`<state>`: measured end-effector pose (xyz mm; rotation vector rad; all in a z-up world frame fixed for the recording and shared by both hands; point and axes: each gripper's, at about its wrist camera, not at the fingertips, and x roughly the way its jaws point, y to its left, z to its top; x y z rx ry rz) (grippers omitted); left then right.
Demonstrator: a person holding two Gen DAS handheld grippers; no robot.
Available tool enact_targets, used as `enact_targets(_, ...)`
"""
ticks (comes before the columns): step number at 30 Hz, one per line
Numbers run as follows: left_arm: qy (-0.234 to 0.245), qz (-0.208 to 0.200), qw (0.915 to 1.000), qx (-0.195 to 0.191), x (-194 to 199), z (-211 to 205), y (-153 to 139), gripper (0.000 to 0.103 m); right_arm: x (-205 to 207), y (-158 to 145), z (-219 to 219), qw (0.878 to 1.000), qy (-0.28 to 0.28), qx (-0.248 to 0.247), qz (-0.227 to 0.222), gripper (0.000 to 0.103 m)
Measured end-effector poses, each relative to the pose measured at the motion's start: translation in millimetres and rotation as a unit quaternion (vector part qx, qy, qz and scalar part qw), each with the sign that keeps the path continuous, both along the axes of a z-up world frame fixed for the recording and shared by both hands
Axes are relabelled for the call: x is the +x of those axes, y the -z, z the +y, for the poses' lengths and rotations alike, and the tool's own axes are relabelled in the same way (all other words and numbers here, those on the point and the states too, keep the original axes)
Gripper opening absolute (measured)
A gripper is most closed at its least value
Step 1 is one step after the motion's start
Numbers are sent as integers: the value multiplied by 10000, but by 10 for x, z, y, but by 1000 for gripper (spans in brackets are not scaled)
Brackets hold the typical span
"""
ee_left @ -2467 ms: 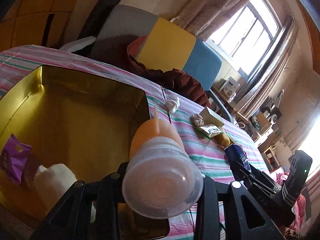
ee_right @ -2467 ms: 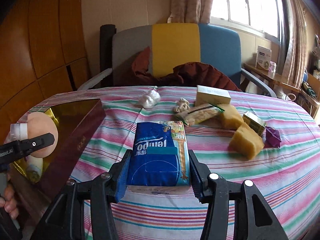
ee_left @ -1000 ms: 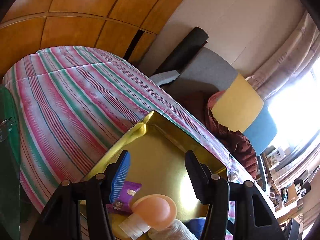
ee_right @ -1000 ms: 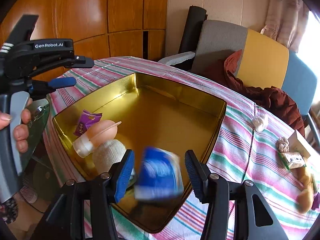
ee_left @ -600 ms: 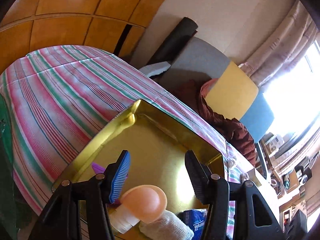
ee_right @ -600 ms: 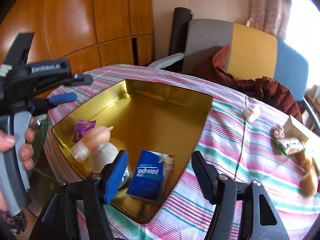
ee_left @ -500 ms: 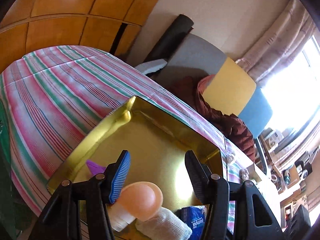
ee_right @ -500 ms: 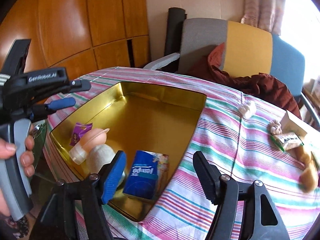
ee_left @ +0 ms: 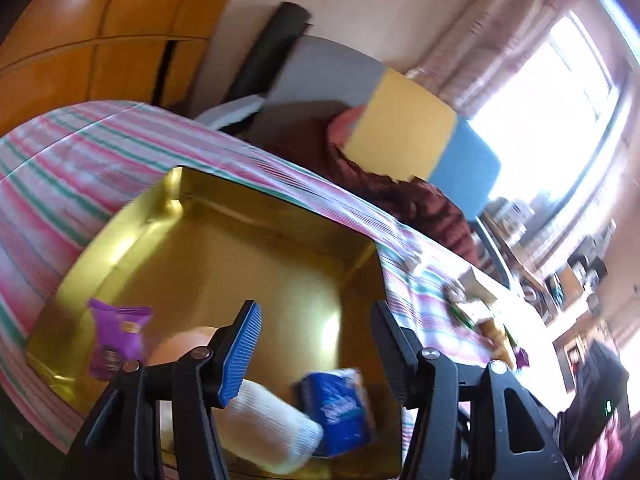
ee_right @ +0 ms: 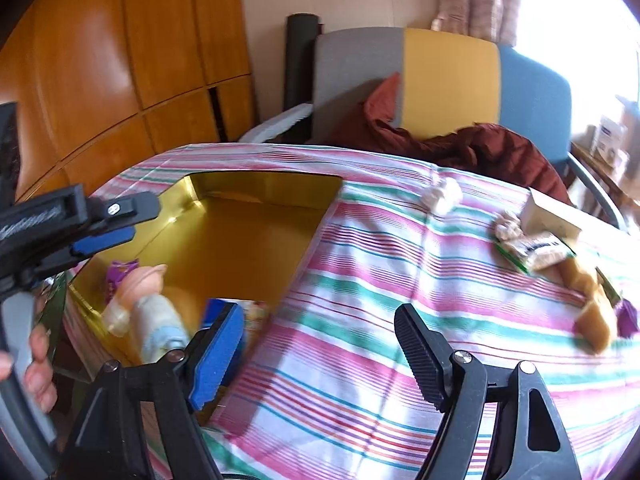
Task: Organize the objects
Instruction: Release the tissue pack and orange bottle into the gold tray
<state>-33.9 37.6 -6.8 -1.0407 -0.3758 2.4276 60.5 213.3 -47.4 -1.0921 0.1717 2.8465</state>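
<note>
A gold tin box [ee_left: 132, 216] [ee_right: 264, 188] sits on the striped tablecloth. Inside it lie a purple packet [ee_left: 118, 336], a peach bottle with a clear cap [ee_right: 136, 292], a white cloth roll [ee_left: 276, 424] [ee_right: 160, 328] and a blue tissue pack [ee_left: 340, 408]. My left gripper [ee_left: 316, 328] hovers over the box, open and empty. It also shows at the left of the right wrist view, as the left gripper [ee_right: 104, 220], held by a hand. My right gripper [ee_right: 320, 332] is over the cloth beside the box; its jaws are opening with nothing between them.
Loose items lie on the cloth to the right: a white wad [ee_right: 442, 196], a cream box [ee_right: 550, 214], a snack packet [ee_right: 532, 250], yellow sponges [ee_right: 592, 300] and a purple piece [ee_right: 628, 316]. A chair [ee_right: 448, 80] with dark red cloth stands behind the table.
The blue tissue pack dropped out of my right gripper into the box. The right gripper opened wider and swung right, away from the box. My left gripper shifted towards the box's middle.
</note>
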Motion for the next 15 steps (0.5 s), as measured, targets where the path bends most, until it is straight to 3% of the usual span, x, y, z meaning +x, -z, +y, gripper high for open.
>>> enact_targets(6,784,83,9969,-62,197,386,11,57,94,48,384,9987,485,-131,-63,81)
enact_targets(15,1796,213,9833,-189,584,929,88,57,376,207,1012,9917,1244,-178,-264,83)
